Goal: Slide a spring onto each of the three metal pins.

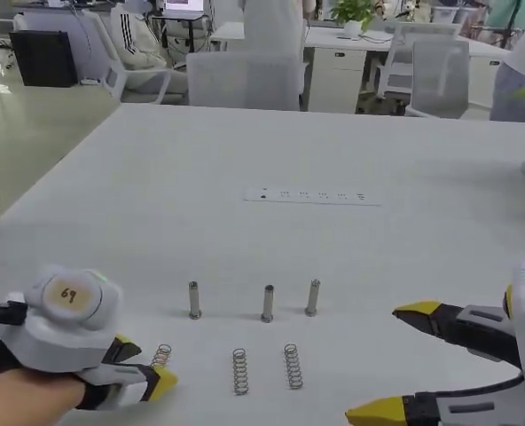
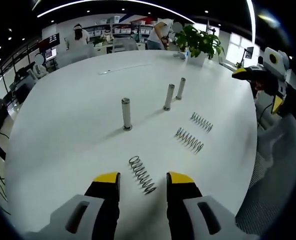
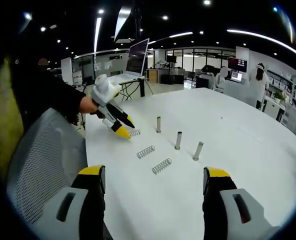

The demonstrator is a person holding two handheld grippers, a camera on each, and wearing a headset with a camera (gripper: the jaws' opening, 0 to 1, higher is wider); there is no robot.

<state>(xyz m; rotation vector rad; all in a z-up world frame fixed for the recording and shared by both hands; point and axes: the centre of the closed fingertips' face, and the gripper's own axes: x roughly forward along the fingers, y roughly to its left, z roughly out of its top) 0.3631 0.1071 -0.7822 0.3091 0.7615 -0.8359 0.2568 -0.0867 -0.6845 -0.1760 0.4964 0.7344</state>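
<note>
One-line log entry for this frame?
pins: three upright, bare | springs: three flat on table | left gripper: open, straddling leftmost spring | right gripper: open, off right

On the table (image 1: 378,257), three pins (image 1: 268,303) stand in a row running from 9 to 3 o'clock. Three springs (image 1: 239,371) lie in a matching row just at 6 o'clock of them. A power strip (image 1: 311,196) lies well apart at 12 o'clock. From the middle pin, the left gripper (image 1: 150,368) sits at 8 o'clock, its tips either side of the leftmost spring (image 2: 141,175). The right gripper (image 1: 391,362) is at 4 o'clock.
</note>
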